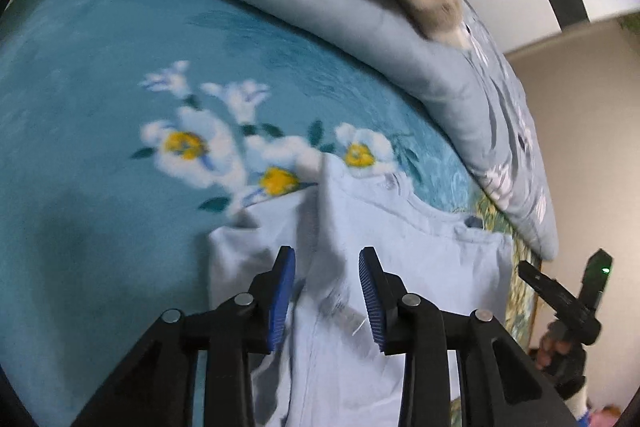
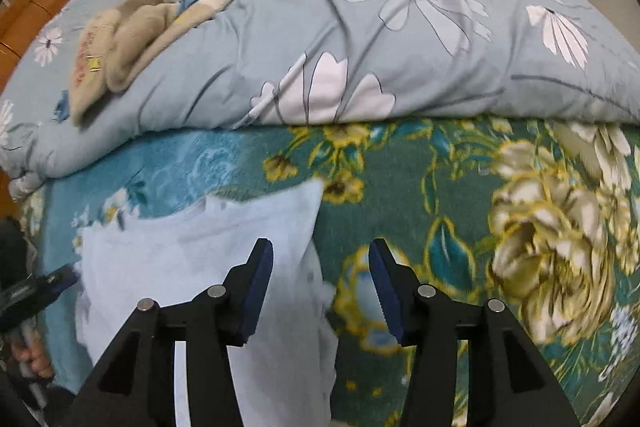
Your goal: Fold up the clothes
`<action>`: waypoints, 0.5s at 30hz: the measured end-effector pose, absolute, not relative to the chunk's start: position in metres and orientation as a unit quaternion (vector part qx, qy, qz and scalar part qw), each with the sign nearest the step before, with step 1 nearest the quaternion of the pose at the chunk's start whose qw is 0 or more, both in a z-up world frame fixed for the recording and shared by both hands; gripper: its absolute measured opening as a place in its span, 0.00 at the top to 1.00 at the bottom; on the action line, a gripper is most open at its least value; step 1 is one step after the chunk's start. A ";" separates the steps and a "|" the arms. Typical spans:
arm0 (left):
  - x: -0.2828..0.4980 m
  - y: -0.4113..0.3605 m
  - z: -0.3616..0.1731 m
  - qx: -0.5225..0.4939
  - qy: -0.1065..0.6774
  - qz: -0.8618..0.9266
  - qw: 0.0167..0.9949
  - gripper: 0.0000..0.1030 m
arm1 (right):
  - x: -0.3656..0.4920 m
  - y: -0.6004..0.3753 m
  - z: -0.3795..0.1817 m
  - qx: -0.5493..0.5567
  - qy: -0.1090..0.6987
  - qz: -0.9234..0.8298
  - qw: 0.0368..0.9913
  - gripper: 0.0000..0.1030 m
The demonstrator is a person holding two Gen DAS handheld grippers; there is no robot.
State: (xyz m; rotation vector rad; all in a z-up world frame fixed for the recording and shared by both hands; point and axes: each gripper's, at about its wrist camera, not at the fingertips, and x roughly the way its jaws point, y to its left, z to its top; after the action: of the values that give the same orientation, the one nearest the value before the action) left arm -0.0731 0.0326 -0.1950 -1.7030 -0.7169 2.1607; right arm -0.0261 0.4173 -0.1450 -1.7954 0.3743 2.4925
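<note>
- A floral blanket (image 1: 100, 75) covers the bed, teal-blue with white and yellow flowers on one side and dark green with big cream blooms (image 2: 552, 235) on the other.
- A grey-blue quilt (image 2: 360, 27) printed with white daisies is heaped along the far edge of the blanket.
- A pale blue garment (image 1: 420, 247) lies on the blanket near the cameras, its far edge well short of the quilt; a raised fold runs up its middle in the left wrist view.
- A beige fuzzy cloth (image 2: 120, 39) with a yellow and red print lies crumpled on top of the quilt.
- The left gripper (image 1: 327, 297) is low over the garment with its blue-padded jaws apart, the raised fold between them; whether the pads touch the cloth is unclear.
- The right gripper (image 2: 321, 289) is over the garment's right edge, jaws apart: one finger is over the pale cloth, the other over the green blanket.
- Part of a hand (image 2: 34, 357) shows at the lower left edge of the right wrist view.
</note>
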 end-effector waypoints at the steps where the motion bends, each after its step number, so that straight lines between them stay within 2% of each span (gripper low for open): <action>1: -0.075 0.037 -0.198 -0.592 -0.237 0.755 0.151 0.65 | -0.020 0.419 -0.143 -0.576 0.126 0.807 0.024 0.50; 2: -0.078 0.039 -0.200 -0.592 -0.231 0.757 0.152 0.67 | -0.015 0.422 -0.142 -0.572 0.131 0.809 0.025 0.50; 5: -0.082 0.040 -0.202 -0.587 -0.234 0.758 0.162 0.97 | 0.003 0.424 -0.141 -0.567 0.150 0.810 0.025 0.50; 11: -0.077 0.032 -0.177 -0.540 -0.226 0.794 0.162 0.98 | 0.009 0.420 -0.145 -0.563 0.179 0.806 0.013 0.50; 15: -0.088 0.019 -0.189 -0.565 -0.231 0.782 0.128 0.98 | -0.003 0.415 -0.145 -0.552 0.197 0.810 -0.008 0.50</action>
State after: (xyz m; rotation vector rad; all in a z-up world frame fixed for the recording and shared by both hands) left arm -0.0876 0.0194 -0.1895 -1.6440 -0.6707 2.2736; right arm -0.0031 0.4150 -0.1450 -1.7434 0.6210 2.5593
